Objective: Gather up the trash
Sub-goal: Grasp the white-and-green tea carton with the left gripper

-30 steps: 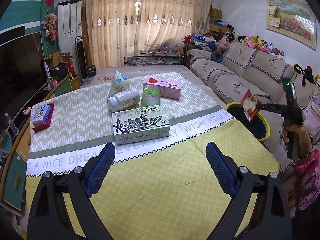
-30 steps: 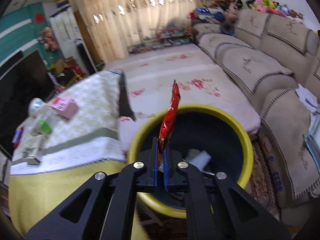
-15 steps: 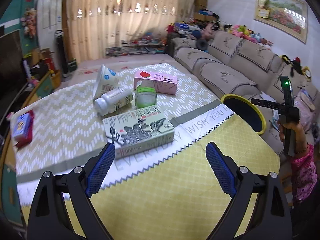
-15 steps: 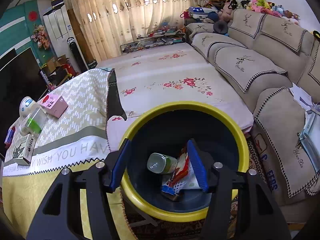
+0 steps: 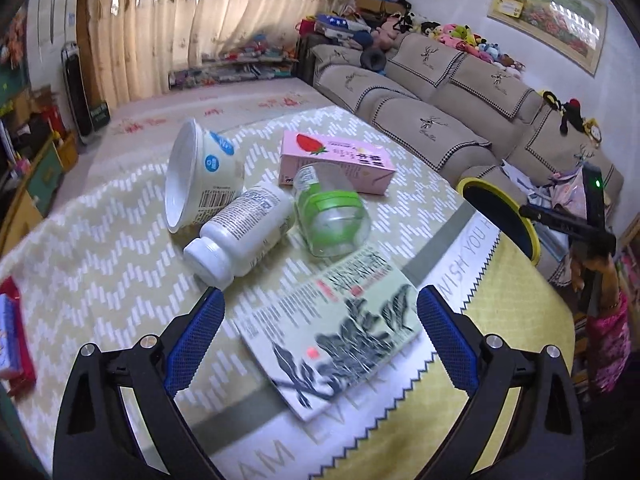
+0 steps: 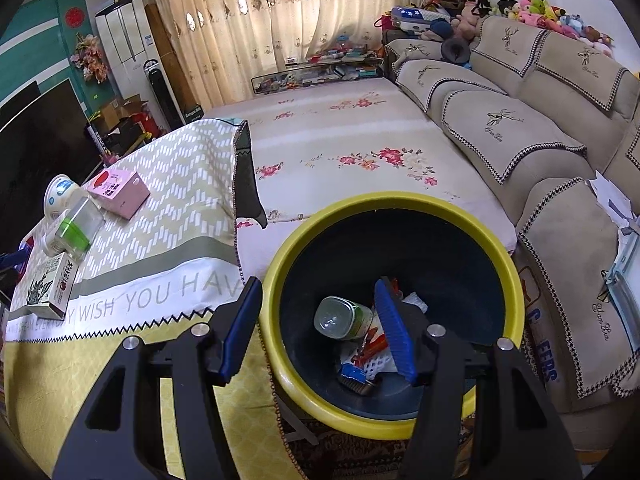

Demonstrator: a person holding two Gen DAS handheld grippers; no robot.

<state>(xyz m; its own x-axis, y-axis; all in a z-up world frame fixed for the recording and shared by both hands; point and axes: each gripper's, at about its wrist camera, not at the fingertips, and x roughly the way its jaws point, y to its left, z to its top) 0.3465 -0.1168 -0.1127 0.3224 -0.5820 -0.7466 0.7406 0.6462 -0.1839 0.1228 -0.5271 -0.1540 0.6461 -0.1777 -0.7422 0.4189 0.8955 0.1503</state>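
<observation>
Left gripper (image 5: 318, 330): blue-padded fingers spread wide, nothing held. It is poised low over the flat pale-green rectangular carton with black leaf print (image 5: 332, 330), which lies face-up on the cloth between the two fingers; contact between pads and carton cannot be confirmed.

Beyond that carton, remaining trash sits clustered on the yellow-and-white zigzag tablecloth (image 5: 100, 248):
- clear plastic jar with green band (image 5: 330, 216), on its side, just beside the carton's far edge
- white plastic pill bottle with printed label (image 5: 240, 236), on its side, touching the jar
- white paper cup with blue dots (image 5: 200, 178), tipped over, mouth facing left, resting against the bottle
- pink rectangular box with strawberry picture (image 5: 340, 162), lying flat behind the jar

Right gripper (image 6: 318, 328): blue-padded fingers parted wide, holding nothing, positioned over the near rim of the round black bin with yellow rim (image 6: 516, 280). The bin stands on the floor just beside the table edge, between table and beige sofa (image 6: 520, 128).

Bin contents: a clear jar with pale green label (image 6: 342, 318) on its side, plus a red-and-white snack wrapper (image 6: 370, 350) and white scraps at the bottom, partly hidden by the right finger.

In the left wrist view the right gripper (image 5: 560, 220) appears at the far right, over the bin
</observation>
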